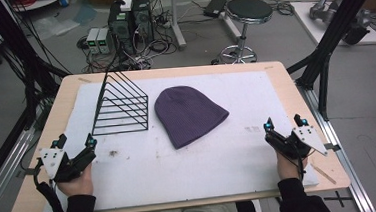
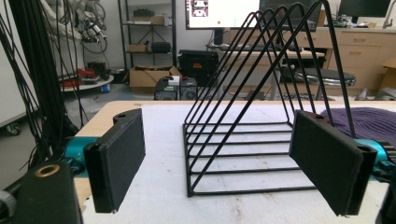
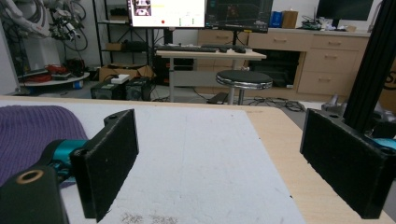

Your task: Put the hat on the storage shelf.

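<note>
- My left gripper (image 1: 75,142) rests at the near left of the tabletop (image 1: 285,86), jaws spread wide with nothing between them.
- My right gripper (image 1: 283,124) sits at the near right, also wide open and holding nothing.
- The purple beanie (image 1: 189,113) lies flat on the white mat (image 1: 239,157), about mid-tabletop, well apart from both grippers.
- From my left gripper the beanie is far and to the right; from my right gripper it is far and to the left. Neither hand looks clearly nearer, I judge.
- Its long axis runs from the rounded crown at the far left to the open cuff at the near right, so the cuff faces my right side.
- The black wire rack (image 1: 121,108) stands just left of the beanie, directly ahead of my left gripper.
- The left gripper view looks through the rack (image 2: 261,116) to a sliver of beanie (image 2: 369,122) behind; the high view gives the beanie's whole outline.
- The right gripper view catches the beanie (image 3: 32,135) at its left edge, past my jaw.
</note>
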The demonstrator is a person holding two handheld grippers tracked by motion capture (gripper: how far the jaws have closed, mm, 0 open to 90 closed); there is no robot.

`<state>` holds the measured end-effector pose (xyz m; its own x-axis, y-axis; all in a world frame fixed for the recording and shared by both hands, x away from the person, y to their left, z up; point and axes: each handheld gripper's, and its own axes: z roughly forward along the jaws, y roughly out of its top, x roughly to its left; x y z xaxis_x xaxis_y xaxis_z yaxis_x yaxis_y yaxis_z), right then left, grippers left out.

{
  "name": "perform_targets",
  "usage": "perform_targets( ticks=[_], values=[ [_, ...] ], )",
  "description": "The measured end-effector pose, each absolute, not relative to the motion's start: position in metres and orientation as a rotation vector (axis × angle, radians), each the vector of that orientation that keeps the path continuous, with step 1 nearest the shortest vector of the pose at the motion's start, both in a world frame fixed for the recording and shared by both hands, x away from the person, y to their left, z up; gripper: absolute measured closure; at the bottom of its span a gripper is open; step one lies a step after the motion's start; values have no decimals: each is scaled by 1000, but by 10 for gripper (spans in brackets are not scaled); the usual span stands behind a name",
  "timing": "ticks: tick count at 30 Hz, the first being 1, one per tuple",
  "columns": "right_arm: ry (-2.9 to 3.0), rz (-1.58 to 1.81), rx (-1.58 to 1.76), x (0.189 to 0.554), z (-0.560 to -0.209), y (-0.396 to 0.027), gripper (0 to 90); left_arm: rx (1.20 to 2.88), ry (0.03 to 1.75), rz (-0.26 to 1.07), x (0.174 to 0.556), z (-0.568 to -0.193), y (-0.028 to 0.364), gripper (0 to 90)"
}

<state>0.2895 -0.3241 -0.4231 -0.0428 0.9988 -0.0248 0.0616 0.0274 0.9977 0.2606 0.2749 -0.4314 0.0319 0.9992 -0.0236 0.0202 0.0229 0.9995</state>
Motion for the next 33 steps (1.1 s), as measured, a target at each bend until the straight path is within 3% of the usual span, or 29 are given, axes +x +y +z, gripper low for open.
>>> perform_targets(
  ticks=[33],
  values=[
    [1498,1185,1149,297,-410,-339,106,1242,1202,1133,261,-432,274,186]
  ],
)
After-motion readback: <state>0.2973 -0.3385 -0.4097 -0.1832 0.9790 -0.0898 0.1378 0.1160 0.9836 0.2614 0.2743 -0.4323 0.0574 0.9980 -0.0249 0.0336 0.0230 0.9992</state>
